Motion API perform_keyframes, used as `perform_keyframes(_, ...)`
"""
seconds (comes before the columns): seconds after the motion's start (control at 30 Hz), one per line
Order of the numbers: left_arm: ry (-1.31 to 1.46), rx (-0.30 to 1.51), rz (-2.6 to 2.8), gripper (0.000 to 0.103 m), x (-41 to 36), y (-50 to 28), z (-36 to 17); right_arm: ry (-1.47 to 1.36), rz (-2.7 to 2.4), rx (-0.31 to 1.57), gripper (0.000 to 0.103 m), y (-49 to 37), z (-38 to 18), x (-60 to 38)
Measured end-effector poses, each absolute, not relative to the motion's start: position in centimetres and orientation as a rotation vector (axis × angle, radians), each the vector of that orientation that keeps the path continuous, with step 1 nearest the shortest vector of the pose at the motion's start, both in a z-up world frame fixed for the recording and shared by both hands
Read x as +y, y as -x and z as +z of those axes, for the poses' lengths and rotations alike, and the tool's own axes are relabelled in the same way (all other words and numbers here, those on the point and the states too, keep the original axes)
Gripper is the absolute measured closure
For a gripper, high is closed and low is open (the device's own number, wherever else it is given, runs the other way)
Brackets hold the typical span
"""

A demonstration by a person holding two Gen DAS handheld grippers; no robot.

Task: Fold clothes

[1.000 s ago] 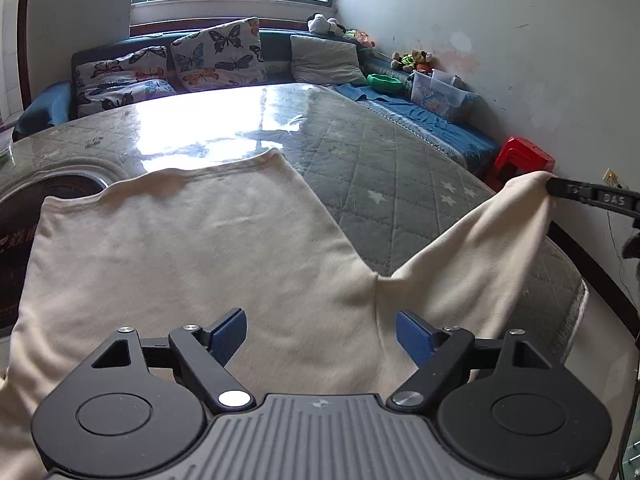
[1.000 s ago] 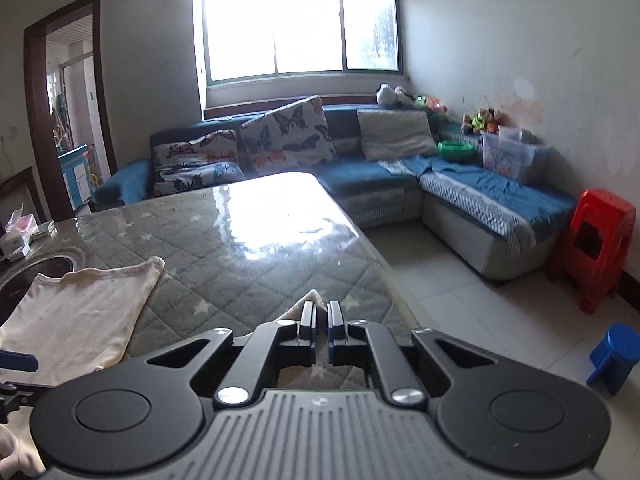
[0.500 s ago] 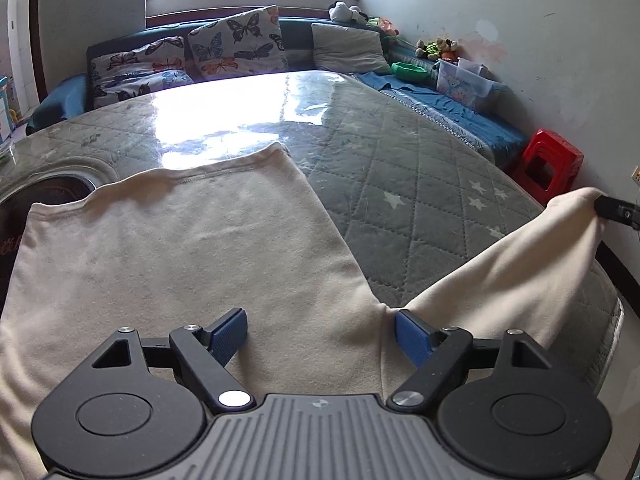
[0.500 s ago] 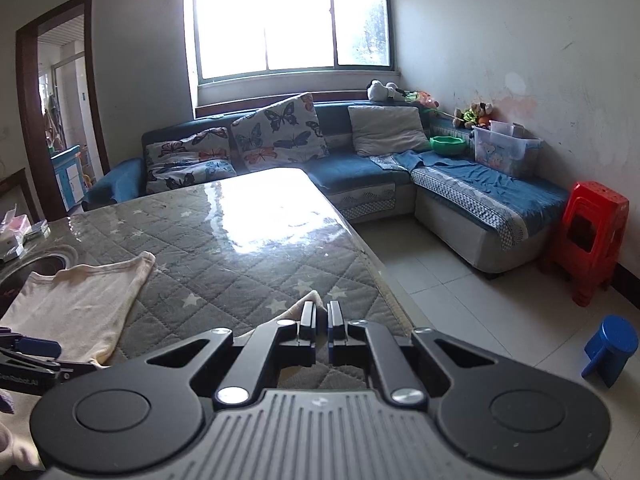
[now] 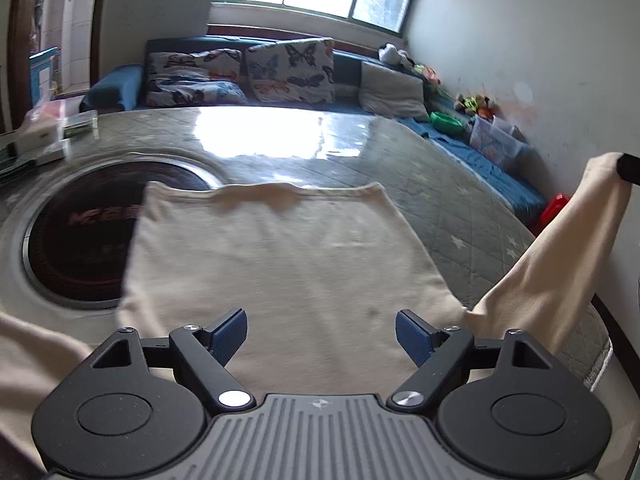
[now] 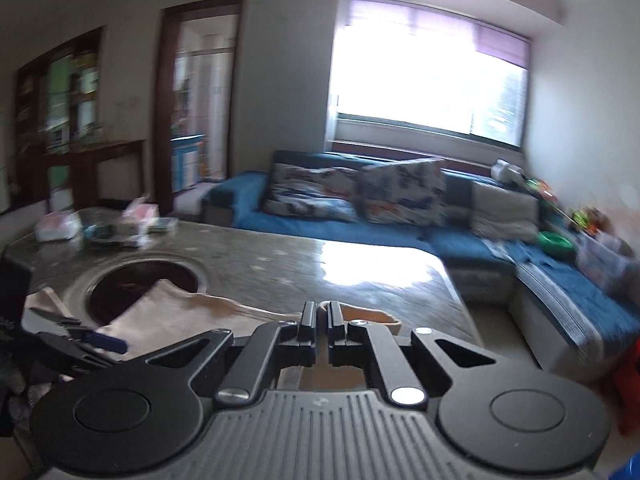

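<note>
A cream long-sleeved top [image 5: 280,264] lies spread on the quilted grey table [image 5: 432,184]. My left gripper [image 5: 320,334] is open, its blue pads just above the cloth near the top's near edge. My right gripper [image 6: 322,318] is shut on the cuff of the right sleeve [image 5: 560,264] and holds it lifted off the table; its black tip shows at the right edge of the left wrist view [image 5: 628,168]. The top also shows in the right wrist view [image 6: 180,312], with the left gripper [image 6: 104,340] at the lower left.
A round dark recessed plate [image 5: 84,236] sits in the table, partly under the top. Boxes and clutter [image 5: 44,136] stand at the table's far left. A blue sofa with cushions [image 5: 280,72] runs behind; a red stool [image 5: 554,208] stands by the right wall.
The right gripper has lifted the sleeve higher and swung left, towards the body of the top. The left gripper has turned left and stays open over the cloth.
</note>
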State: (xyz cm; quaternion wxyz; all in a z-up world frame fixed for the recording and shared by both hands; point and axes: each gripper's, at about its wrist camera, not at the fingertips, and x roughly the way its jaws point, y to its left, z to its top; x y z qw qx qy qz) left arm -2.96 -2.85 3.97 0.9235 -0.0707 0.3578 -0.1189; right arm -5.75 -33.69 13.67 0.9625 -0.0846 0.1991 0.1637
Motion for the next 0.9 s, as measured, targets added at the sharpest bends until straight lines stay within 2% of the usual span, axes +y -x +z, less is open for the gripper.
perform_keyframes(0.3, 0.202, 0.702, -0.142, 0.019, 3.3, 6.4, 3.9, 0.303, 0.644, 0.444, 0.099, 4.0, 11.8, -20.9)
perform_keyframes(0.5, 0.211, 0.688, -0.11, 0.019, 5.3, 8.0, 3.7, 0.322, 0.783, 0.533, 0.097, 4.1, 8.7, -16.8)
perform_keyframes(0.57, 0.209, 0.686, -0.106, 0.019, 5.7, 8.4, 3.7, 0.322, 0.806, 0.533, 0.091, 4.6, 8.5, -17.0)
perform_keyframes(0.8, 0.148, 0.65, -0.173, 0.021, 4.8, 9.7, 4.4, 0.366, 0.738, 0.564, 0.087, 4.7, 8.7, -21.3)
perform_keyframes(0.9, 0.109, 0.65, -0.232, 0.027, 3.3, 9.9, 4.3, 0.389, 0.696, 0.625, 0.087, 4.8, 7.4, -23.7)
